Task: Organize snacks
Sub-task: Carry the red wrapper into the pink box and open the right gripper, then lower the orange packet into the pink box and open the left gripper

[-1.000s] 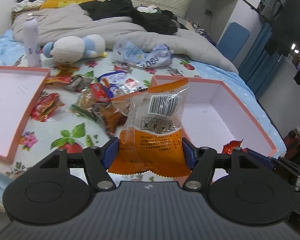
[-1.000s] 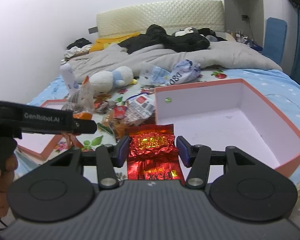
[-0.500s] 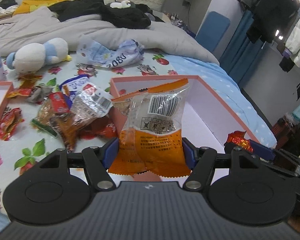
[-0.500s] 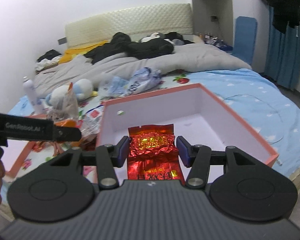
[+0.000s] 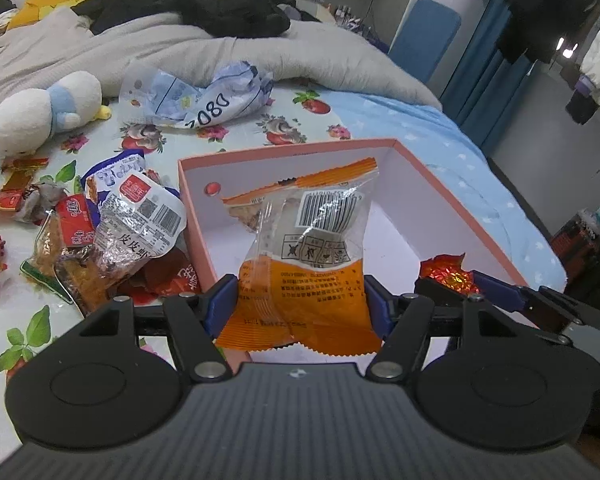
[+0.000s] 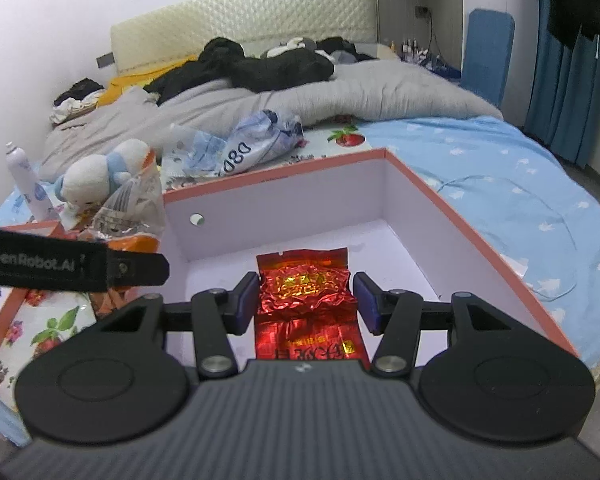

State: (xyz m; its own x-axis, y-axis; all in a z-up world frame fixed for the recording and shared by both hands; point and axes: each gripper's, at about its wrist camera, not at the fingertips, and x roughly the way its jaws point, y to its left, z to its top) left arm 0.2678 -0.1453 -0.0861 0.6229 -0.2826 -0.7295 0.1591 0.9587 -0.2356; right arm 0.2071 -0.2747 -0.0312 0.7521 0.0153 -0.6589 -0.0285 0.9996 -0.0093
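Jaws on both our grippers are clamping snacks: the left gripper [image 5: 300, 300] is squeezing an orange and clear snack packet [image 5: 304, 256] by its lower half, and the right gripper [image 6: 306, 300] is pinching a crinkled red foil packet [image 6: 306, 292]. Compared with a second ago, we are no longer hanging over the flowered sheet beside the loose heap; both grippers are now sitting over the open pink box [image 5: 460, 200], and the box is filling far more of each view. In the left wrist view the orange packet is standing upright in front of the box's white interior, and the red foil packet [image 5: 446, 274] is showing at the right with the other gripper's blue pads. In the right wrist view the red packet is hanging above the box [image 6: 420, 188] floor, which is looking bare and white, with a round sticker [image 6: 196, 219] on its far wall. We are seeing the remaining pile of snacks [image 5: 112, 236] lying on the bed just left of the box, a plush toy [image 5: 36, 116] and a crumpled plastic bag [image 5: 204, 96] beyond it. A second shallow pink tray [image 6: 24, 226] is peeking out at the left, its contents hidden from us.
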